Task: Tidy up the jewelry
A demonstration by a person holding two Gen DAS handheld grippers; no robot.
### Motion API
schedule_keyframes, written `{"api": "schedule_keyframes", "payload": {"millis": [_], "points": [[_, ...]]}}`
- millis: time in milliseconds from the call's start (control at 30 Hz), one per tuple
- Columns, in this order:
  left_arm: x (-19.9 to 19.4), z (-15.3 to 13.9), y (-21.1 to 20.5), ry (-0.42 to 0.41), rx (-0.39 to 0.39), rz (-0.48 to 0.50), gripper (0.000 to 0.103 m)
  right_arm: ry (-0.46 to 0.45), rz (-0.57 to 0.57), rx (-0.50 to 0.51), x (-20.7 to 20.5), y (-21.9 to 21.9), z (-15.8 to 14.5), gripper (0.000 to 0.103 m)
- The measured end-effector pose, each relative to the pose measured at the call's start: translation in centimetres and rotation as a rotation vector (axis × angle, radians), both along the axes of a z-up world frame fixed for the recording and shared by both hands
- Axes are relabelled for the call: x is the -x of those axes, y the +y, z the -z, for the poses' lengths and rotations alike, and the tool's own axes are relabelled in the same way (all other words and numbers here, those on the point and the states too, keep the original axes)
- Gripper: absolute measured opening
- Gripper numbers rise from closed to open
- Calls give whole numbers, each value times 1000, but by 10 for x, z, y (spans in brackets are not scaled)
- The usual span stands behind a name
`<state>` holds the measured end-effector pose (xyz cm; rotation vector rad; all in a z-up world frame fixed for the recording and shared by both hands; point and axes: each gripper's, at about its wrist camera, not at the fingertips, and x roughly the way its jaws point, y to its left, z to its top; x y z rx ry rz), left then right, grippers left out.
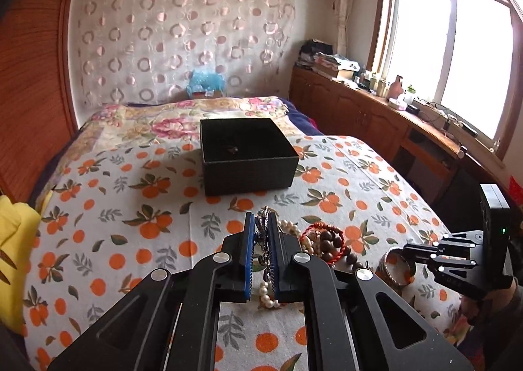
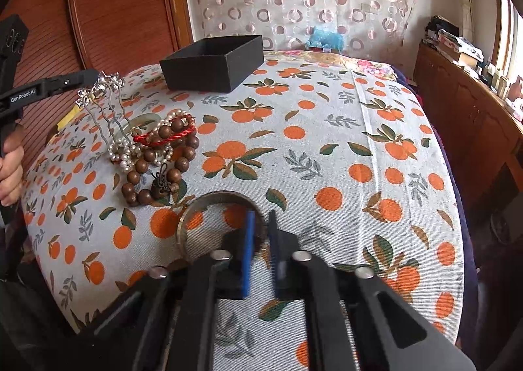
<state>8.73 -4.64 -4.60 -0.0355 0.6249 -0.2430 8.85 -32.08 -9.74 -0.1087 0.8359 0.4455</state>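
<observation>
left gripper (image 1: 262,248) clamped on silver hair comb (image 2: 104,90), prongs hanging down; black box (image 1: 245,155) straight ahead mid-bed. right gripper (image 2: 261,240) pinches bangle (image 2: 196,210) wall.

Silver hair comb (image 2: 104,99) lifted, beads (image 2: 157,168) heaped, bangle (image 2: 196,210) flat (black box (image 1: 245,155) open).

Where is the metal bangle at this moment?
In the right wrist view the metal bangle stands on the orange-print bedspread, its rim pinched by the right tongs, just below the wooden bead bracelet.
</observation>
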Motion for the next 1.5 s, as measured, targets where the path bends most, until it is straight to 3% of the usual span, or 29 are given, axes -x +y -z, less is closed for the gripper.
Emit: {"api": "schedule_keyframes", "payload": {"millis": [500, 1067, 1300, 1500], "points": [[-27, -20, 16, -53, 1, -21, 7, -81, -40, 48, -41, 17, -34, 4], [-95, -47, 43, -97, -10, -61, 7, -172, -154, 20, -147, 88, -86, 4], [-121, -51, 50, -101, -21, -85, 7, -182, -193, 5, -193, 129, -86, 4], [-135, -51, 54, -100, -27, -103, 7, -118, -226, -16, -216, 153, -67, 5]]}}
